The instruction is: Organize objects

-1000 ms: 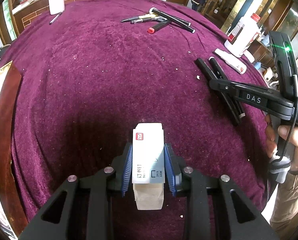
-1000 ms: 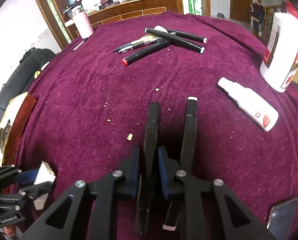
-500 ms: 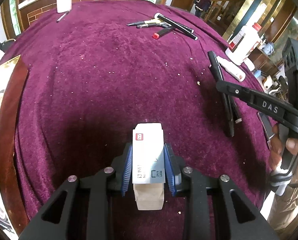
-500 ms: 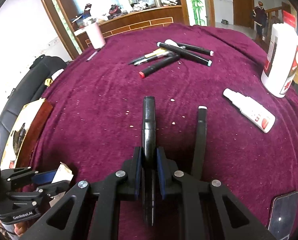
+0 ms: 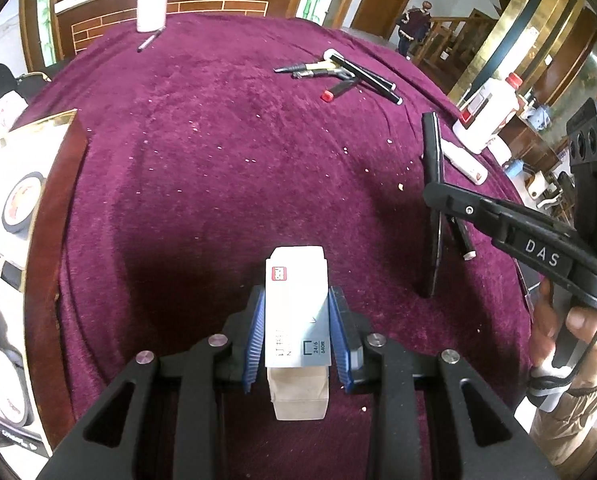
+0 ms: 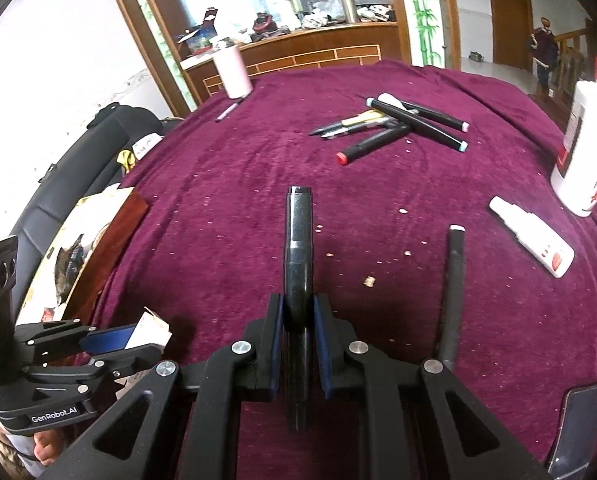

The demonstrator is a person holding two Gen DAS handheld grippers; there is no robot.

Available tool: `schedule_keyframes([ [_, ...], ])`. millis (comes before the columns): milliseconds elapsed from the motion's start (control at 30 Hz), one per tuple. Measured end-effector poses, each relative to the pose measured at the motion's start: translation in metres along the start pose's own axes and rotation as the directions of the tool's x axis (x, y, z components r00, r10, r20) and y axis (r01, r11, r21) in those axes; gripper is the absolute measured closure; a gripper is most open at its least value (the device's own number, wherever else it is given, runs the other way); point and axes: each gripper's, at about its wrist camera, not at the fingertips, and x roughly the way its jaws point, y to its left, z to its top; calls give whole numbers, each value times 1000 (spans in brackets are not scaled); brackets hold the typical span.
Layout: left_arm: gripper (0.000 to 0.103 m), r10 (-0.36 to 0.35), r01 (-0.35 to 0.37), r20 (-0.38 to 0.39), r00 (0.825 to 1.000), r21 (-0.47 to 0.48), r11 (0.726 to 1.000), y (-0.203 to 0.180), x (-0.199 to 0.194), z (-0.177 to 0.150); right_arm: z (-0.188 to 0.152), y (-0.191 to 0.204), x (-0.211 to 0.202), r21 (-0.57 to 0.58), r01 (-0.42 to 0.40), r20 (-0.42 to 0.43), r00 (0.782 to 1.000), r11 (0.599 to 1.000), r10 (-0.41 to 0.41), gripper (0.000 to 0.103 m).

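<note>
Mid-carry: left gripper clamps a small white staple box; right gripper pinches a black marker pen. Next, probably a drop-off by the far marker pile.

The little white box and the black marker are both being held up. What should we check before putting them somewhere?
1. Little white box pinched between the left gripper pads: ok.
2. Black marker clamped in the right gripper: ok, it sticks out both ways.
3. Marker lifted off the purple cloth: ok, it hangs above it in the left view.
4. Second black marker left lying on the cloth: ok, apart from the held one.
5. Pile of pens at the far side: ok, open cloth lies before it.
6. Where the box should go: cannot tell.
</note>
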Motion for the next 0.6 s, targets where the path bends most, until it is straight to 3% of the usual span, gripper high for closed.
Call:
schedule_keyframes([
  [333,74,14,-8,89,996,-63,998,25,-42,-6,7,45,4,-89,-62,-8,998,994,62,87],
  [600,74,5,4,110,994,-85,996,39,-54,-11,10,72,7,-133,-80,-13,997,988,79,87],
])
